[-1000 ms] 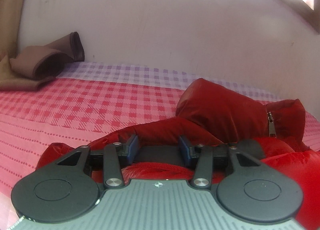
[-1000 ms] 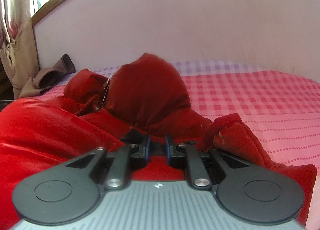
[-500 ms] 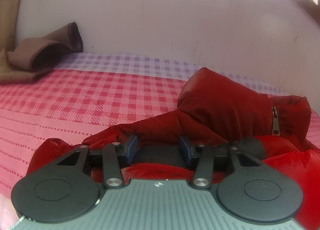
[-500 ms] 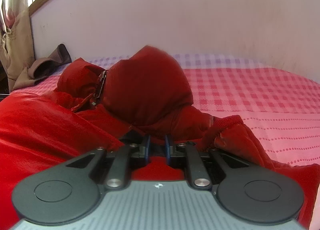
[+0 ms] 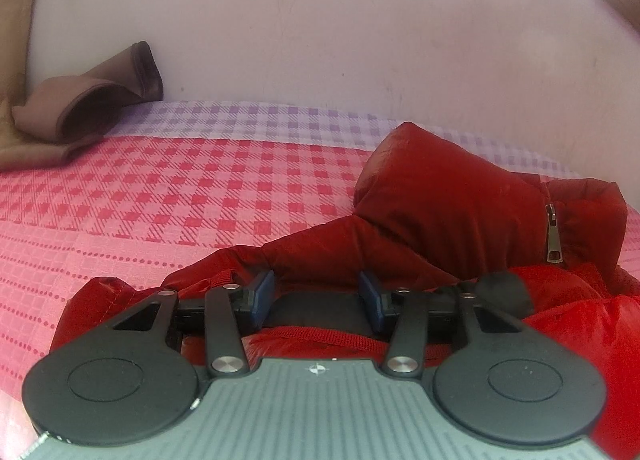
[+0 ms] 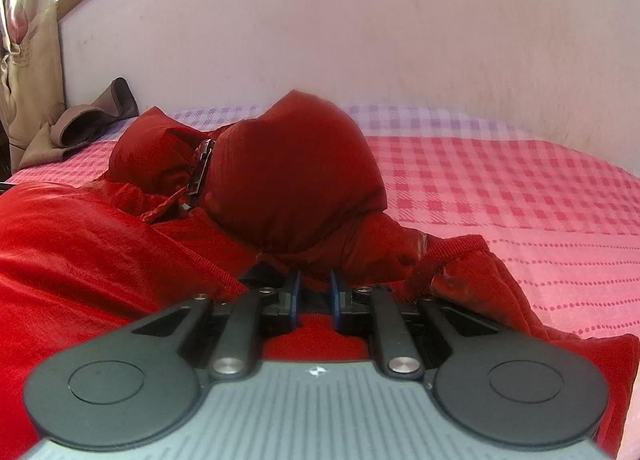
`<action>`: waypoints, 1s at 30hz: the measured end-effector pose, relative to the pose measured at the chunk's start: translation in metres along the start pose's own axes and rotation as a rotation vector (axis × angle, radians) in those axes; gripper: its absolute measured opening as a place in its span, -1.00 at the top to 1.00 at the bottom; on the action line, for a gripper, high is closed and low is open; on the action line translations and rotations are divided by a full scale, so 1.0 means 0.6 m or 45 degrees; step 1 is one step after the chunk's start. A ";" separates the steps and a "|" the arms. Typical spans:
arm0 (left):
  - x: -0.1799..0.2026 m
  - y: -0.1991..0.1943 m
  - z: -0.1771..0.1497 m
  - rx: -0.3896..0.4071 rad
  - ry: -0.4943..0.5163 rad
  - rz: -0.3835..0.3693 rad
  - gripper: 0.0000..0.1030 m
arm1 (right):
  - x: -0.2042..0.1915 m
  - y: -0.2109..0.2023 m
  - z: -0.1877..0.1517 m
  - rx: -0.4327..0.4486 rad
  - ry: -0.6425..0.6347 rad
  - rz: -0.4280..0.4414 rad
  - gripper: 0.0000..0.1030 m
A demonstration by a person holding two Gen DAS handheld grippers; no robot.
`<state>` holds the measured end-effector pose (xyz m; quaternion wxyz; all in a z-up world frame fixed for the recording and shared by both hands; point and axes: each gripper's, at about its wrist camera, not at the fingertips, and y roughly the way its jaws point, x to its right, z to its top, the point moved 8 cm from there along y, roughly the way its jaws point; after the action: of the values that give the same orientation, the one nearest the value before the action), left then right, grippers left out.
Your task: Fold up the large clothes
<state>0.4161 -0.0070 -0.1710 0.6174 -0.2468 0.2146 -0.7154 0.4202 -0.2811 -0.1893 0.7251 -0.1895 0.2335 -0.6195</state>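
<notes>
A red hooded puffer jacket [image 5: 448, 212] lies on the pink checked bed. Its hood stands up, with the zipper pull [image 5: 553, 236] at the right in the left wrist view. My left gripper [image 5: 316, 292] is open, its blue pads [image 5: 262, 296] wide apart over the jacket's ribbed hem. In the right wrist view the jacket [image 6: 288, 172] fills the left and middle. My right gripper [image 6: 316, 288] is nearly closed, with red jacket fabric between its pads [image 6: 294, 292]. A ribbed cuff [image 6: 456, 252] lies just to its right.
The bed sheet [image 5: 200, 188] is pink and red checked, with a lilac band by the white wall [image 5: 320, 40]. Brown folded cloth [image 5: 88, 100] lies at the far left corner. A beige curtain [image 6: 28, 60] and a window frame are at the left.
Both grippers have moved slightly over the jacket, so the hood looks a little nearer. The jaw openings look unchanged.
</notes>
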 end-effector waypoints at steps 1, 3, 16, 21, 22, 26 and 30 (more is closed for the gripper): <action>0.000 0.000 0.000 0.000 0.001 -0.001 0.04 | -0.001 0.001 0.000 0.000 -0.004 -0.003 0.75; -0.001 0.000 0.000 -0.001 0.005 -0.002 0.04 | -0.001 0.001 0.000 0.000 -0.011 -0.009 0.75; 0.000 -0.001 -0.002 0.001 0.037 -0.003 0.04 | -0.003 -0.001 0.001 0.005 -0.029 -0.023 0.75; 0.001 -0.005 -0.003 0.009 0.052 -0.001 0.04 | 0.007 -0.006 0.006 0.012 0.037 0.023 0.74; 0.002 -0.005 -0.003 0.010 0.057 0.001 0.04 | 0.009 -0.008 0.007 0.011 0.051 0.035 0.72; 0.002 -0.006 -0.003 0.012 0.074 0.004 0.03 | 0.030 -0.025 0.017 -0.002 0.184 0.130 0.69; 0.002 -0.008 -0.004 0.014 0.085 0.005 0.03 | 0.061 -0.099 0.041 0.118 0.333 0.206 0.23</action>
<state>0.4106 -0.0072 -0.1696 0.6127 -0.2190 0.2316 -0.7232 0.3906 -0.3273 -0.1396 0.7440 -0.0541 0.3114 -0.5887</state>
